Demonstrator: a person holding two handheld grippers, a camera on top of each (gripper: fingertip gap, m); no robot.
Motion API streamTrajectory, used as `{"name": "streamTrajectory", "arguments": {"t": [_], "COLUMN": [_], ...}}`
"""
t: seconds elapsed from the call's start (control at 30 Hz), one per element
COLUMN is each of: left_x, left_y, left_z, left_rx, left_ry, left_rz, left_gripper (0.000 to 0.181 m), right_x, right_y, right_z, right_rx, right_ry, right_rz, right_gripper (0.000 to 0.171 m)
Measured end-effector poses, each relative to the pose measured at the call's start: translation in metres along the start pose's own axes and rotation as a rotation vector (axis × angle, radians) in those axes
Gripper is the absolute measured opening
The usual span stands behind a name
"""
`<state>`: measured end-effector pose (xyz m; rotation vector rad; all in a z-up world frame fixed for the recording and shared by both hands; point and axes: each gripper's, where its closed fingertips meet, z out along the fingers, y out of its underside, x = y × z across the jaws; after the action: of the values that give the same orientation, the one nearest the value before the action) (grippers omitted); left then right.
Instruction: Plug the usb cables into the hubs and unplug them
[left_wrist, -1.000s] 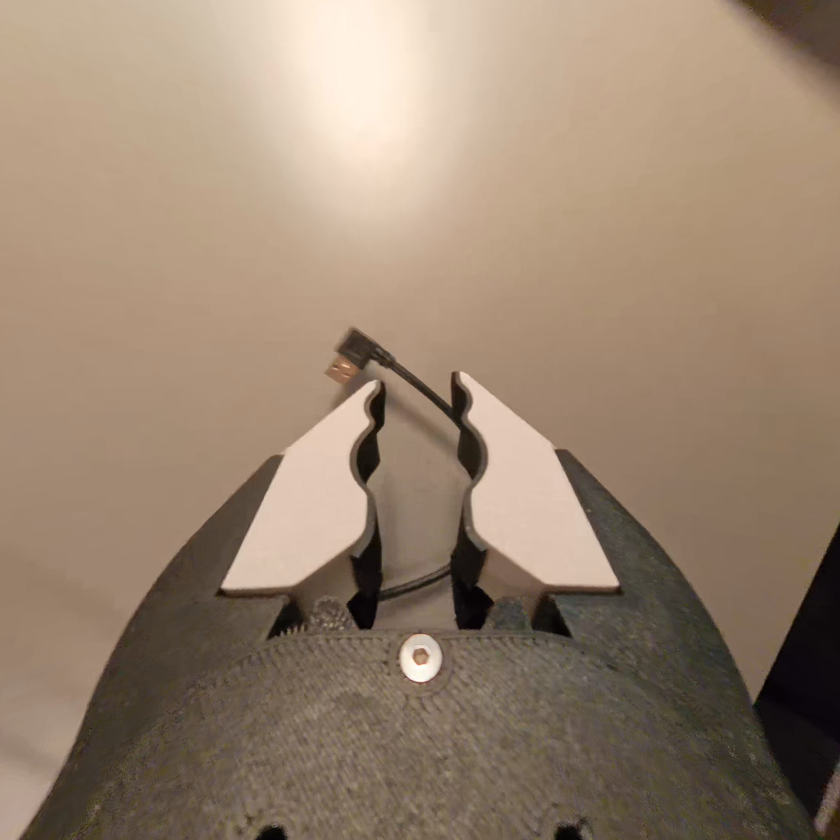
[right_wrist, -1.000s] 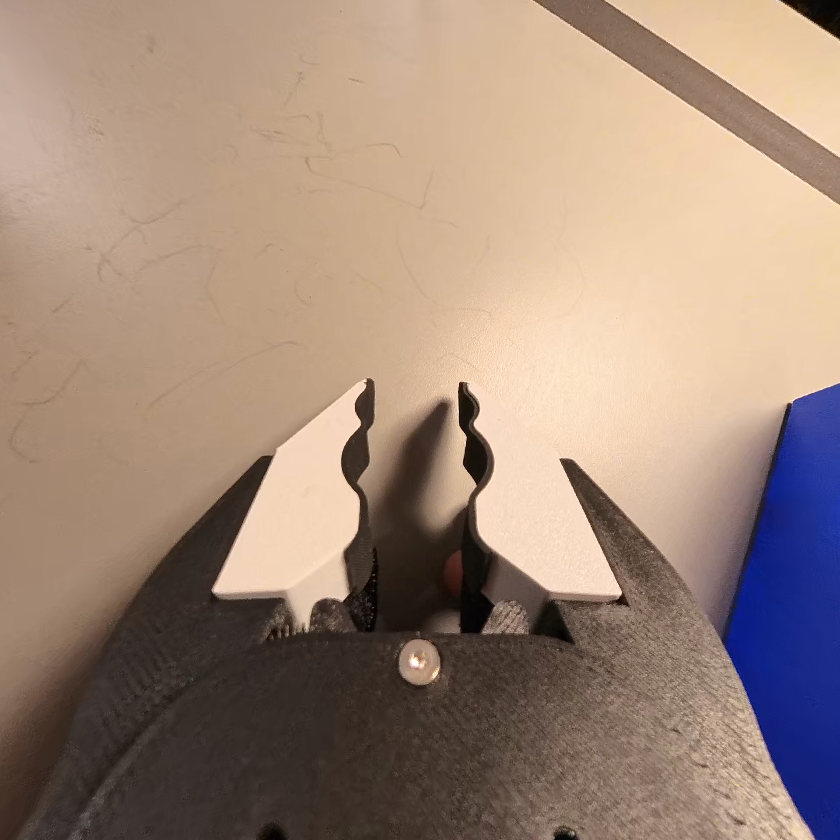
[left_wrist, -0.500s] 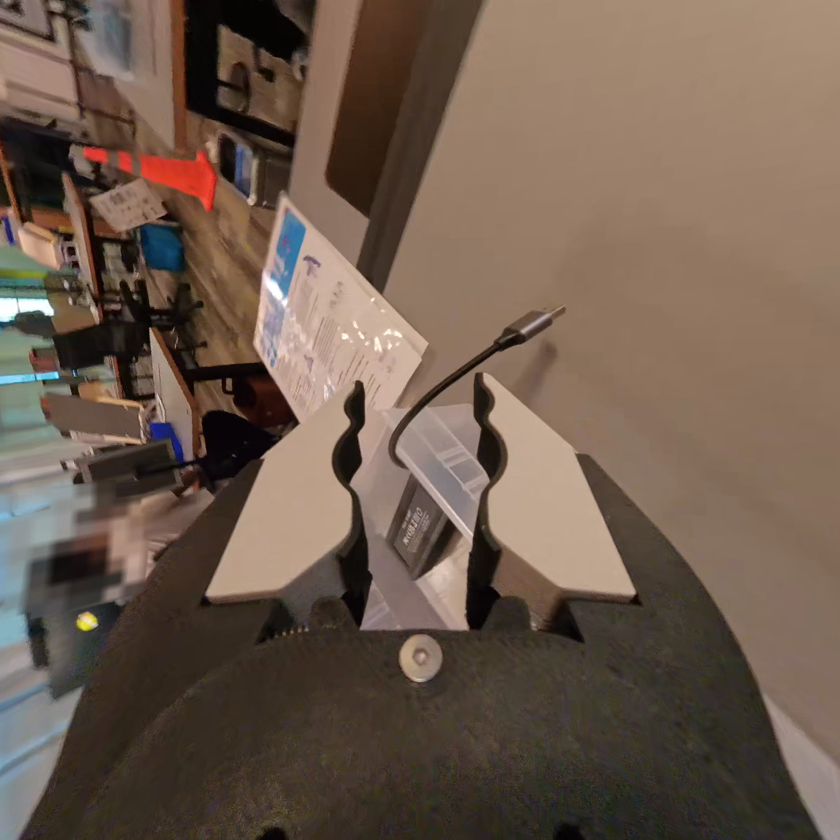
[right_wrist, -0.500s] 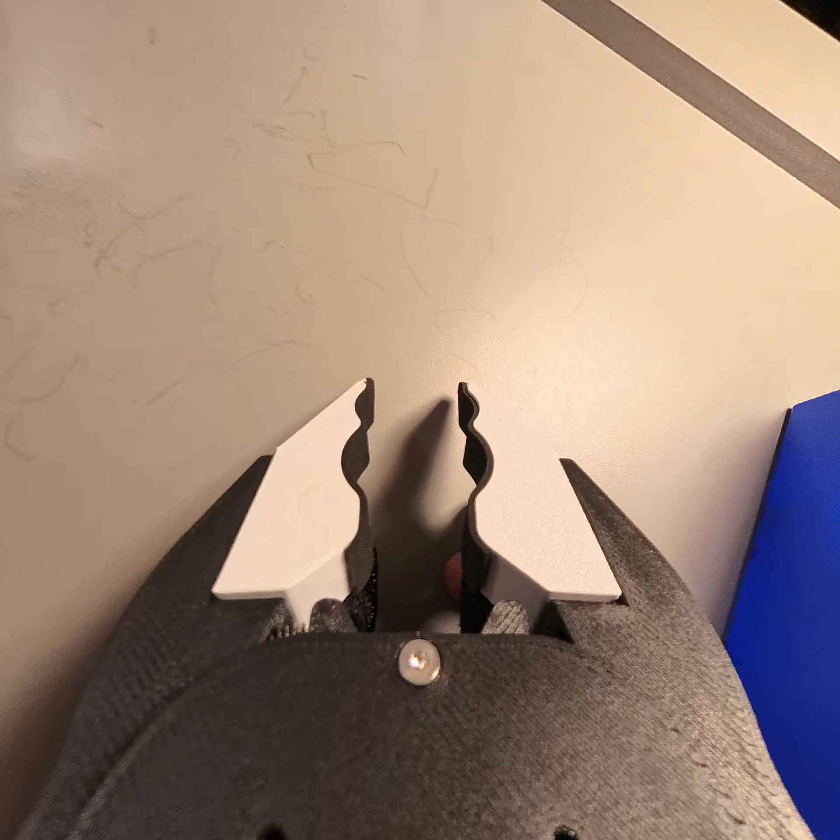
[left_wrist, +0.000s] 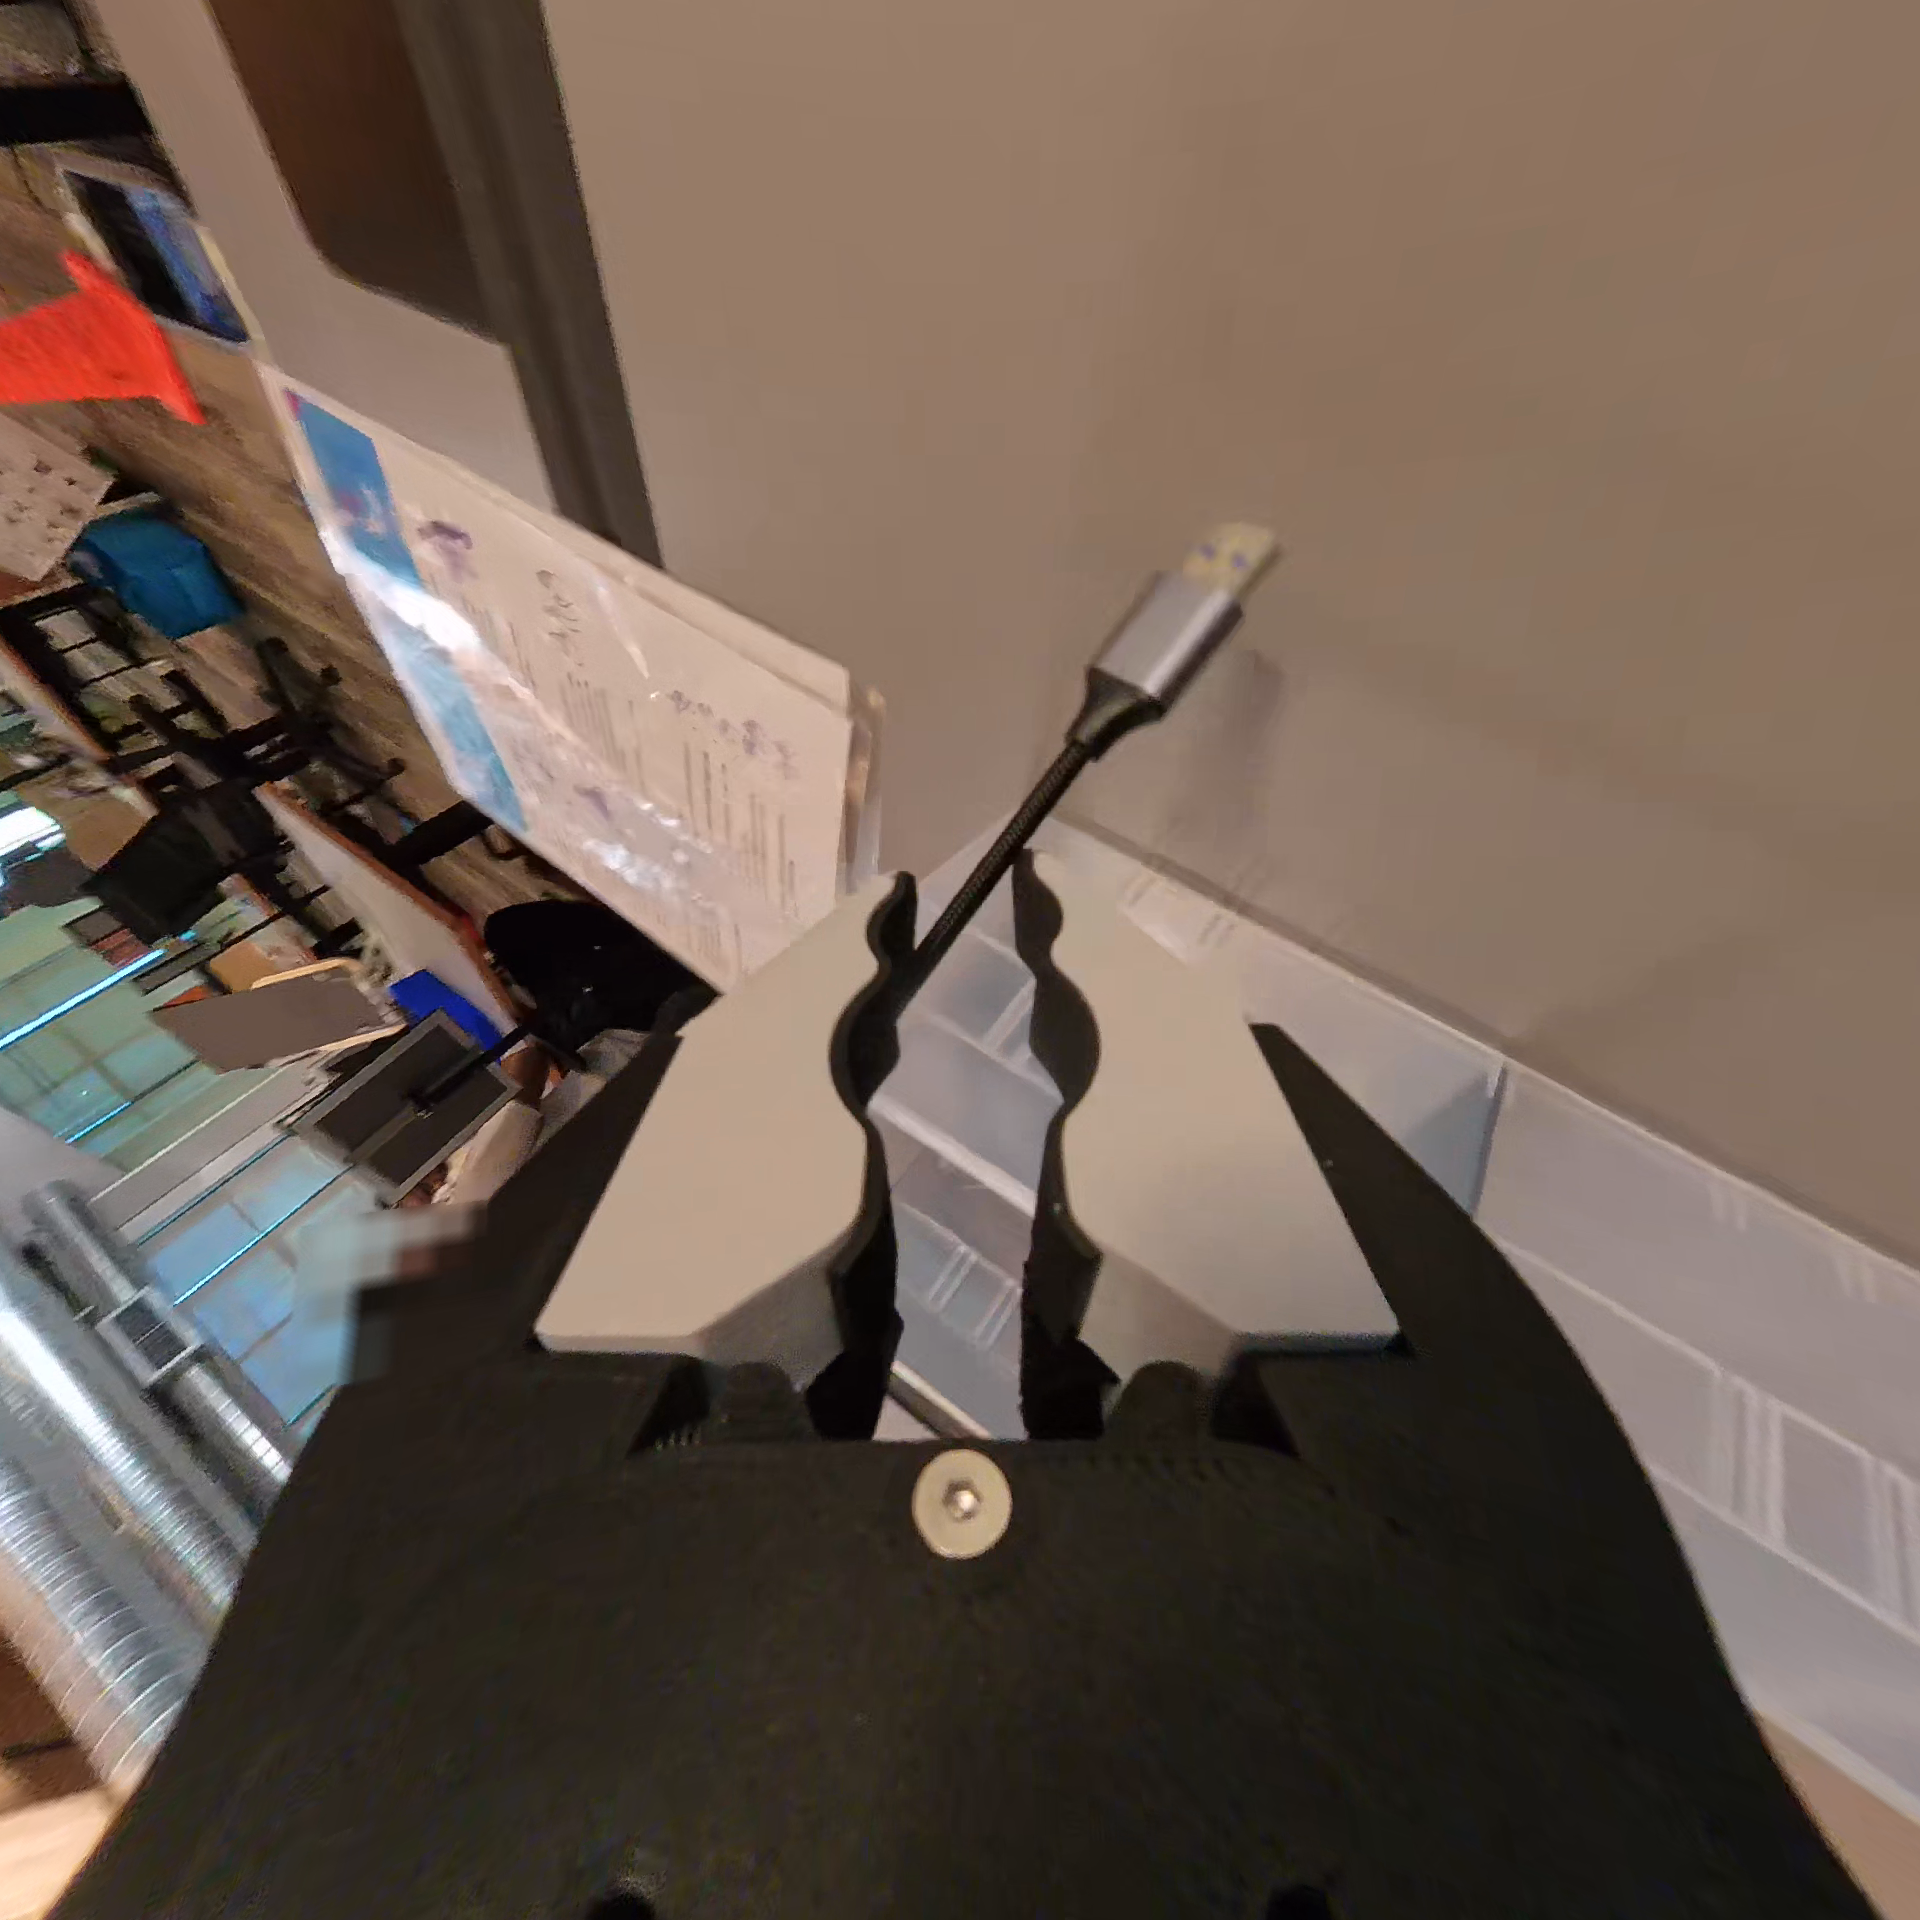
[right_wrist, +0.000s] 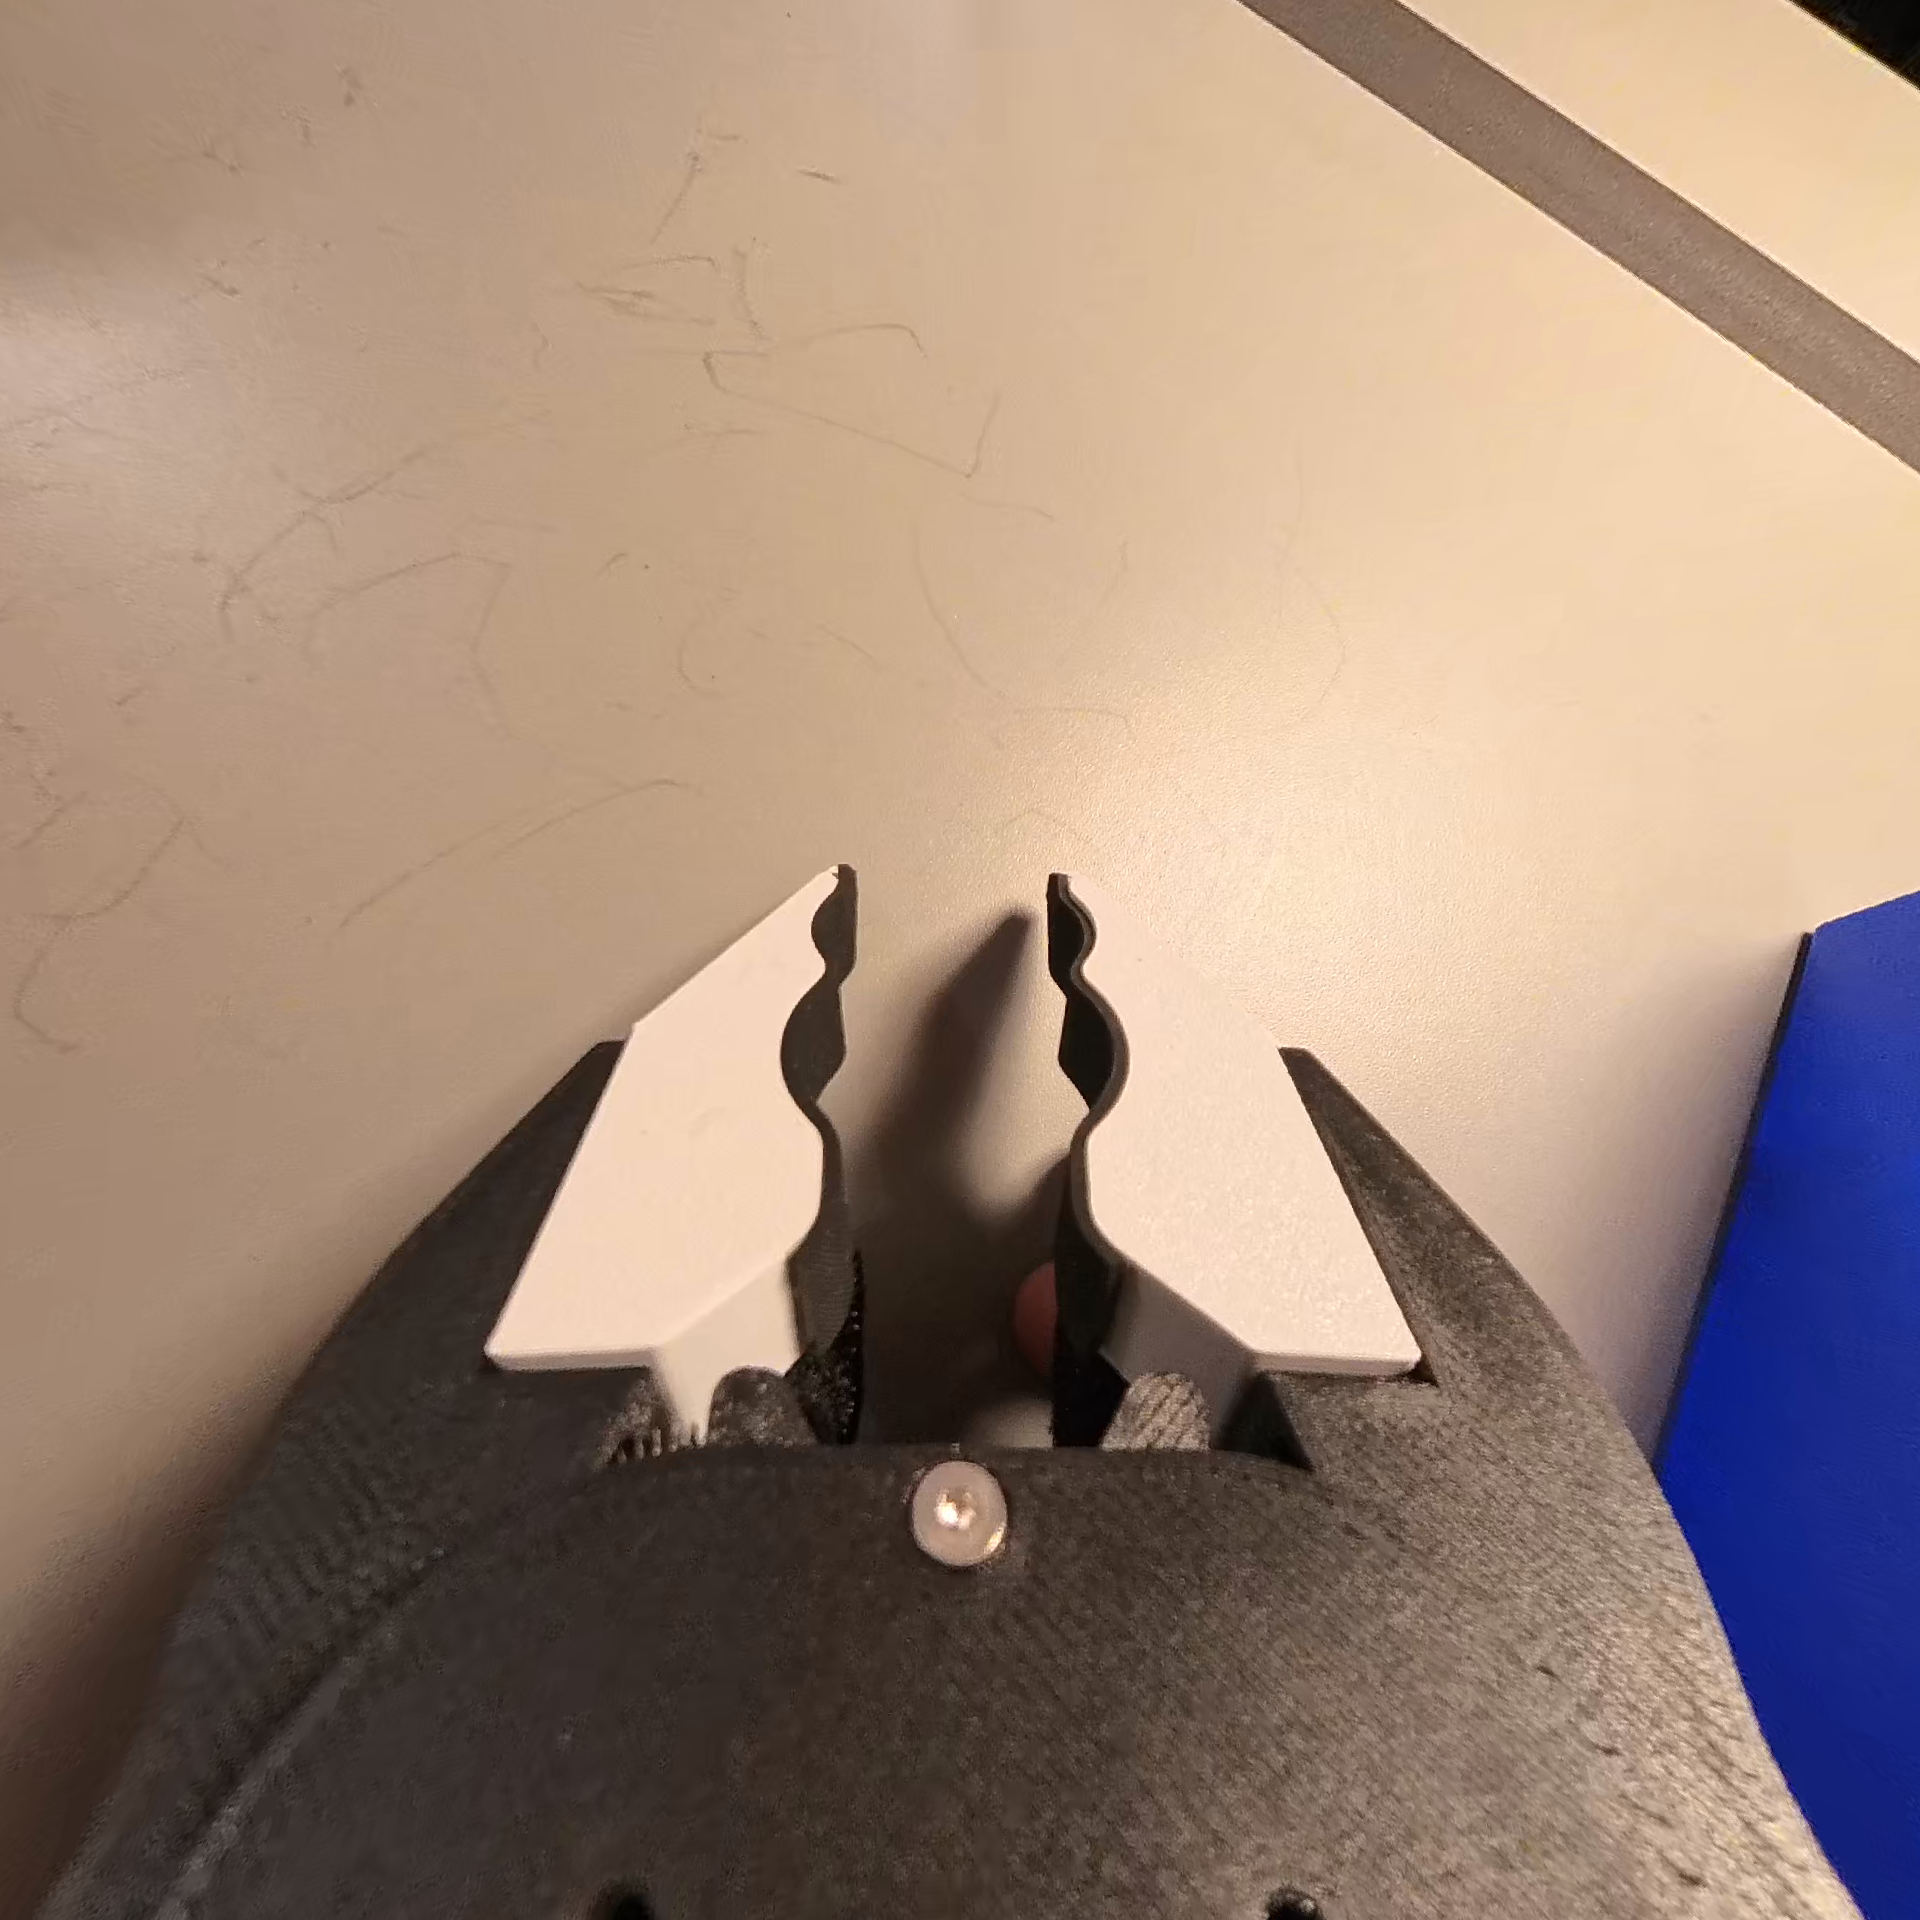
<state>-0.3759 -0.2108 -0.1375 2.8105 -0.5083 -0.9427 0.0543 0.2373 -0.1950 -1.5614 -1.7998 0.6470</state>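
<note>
In the left wrist view the scene is rolled on its side. A black braided USB cable (left_wrist: 1023, 821) with a grey metal USB plug (left_wrist: 1179, 623) runs up through the gap of my left gripper (left_wrist: 964, 868), close against the left finger. The jaws stand apart, wider than the cable. The cable's lower end is hidden behind the finger. No hub shows. My right gripper (right_wrist: 951, 878) is open and empty, low over the scratched beige table (right_wrist: 727, 520).
A clear plastic compartment box (left_wrist: 1351, 1049) lies under the left gripper on the beige table (left_wrist: 1351, 312). A printed sheet in a clear stand (left_wrist: 623, 727) is beside it. A blue panel (right_wrist: 1818, 1247) stands at the right gripper's right. A grey strip (right_wrist: 1662, 229) crosses the table's far corner. The left gripper's tips are roughly 65 cm from the right gripper's. About 15 cm separates my right fingertips from the blue panel (right_wrist: 1818, 1247).
The left gripper swung away from the bare table and a black angled plug, rolled sideways over the clear box, and its jaws narrowed around the grey-plug cable. The right gripper has barely moved.
</note>
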Motion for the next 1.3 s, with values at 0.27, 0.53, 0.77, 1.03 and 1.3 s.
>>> {"name": "streamTrajectory", "arguments": {"t": [0.27,0.53,0.77,1.03,1.3], "left_x": [-0.081,-0.022,0.103,0.172,0.102], "left_y": [0.022,-0.092,-0.194,-0.227,-0.163], "left_z": [-0.075,-0.199,-0.247,-0.171,-0.179], "left_rx": [0.012,0.570,0.891,0.744,0.837], "left_ry": [-0.383,-0.067,0.797,0.917,0.554], "left_rz": [-0.180,-0.333,-0.411,-0.435,-0.482], "left_gripper": [0.006,0.007,0.007,0.012,0.062], "right_x": [-0.001,-0.002,-0.002,-0.003,-0.003], "right_y": [0.000,0.000,0.000,0.001,0.001], "right_z": [-0.001,-0.001,-0.001,-0.002,-0.002], "right_rx": [0.003,0.003,0.004,0.005,0.005], "right_ry": [0.000,-0.006,-0.008,-0.008,-0.015], "right_rz": [-0.010,-0.012,-0.017,-0.019,-0.019], "right_gripper": [0.038,0.038,0.038,0.038,0.038]}}
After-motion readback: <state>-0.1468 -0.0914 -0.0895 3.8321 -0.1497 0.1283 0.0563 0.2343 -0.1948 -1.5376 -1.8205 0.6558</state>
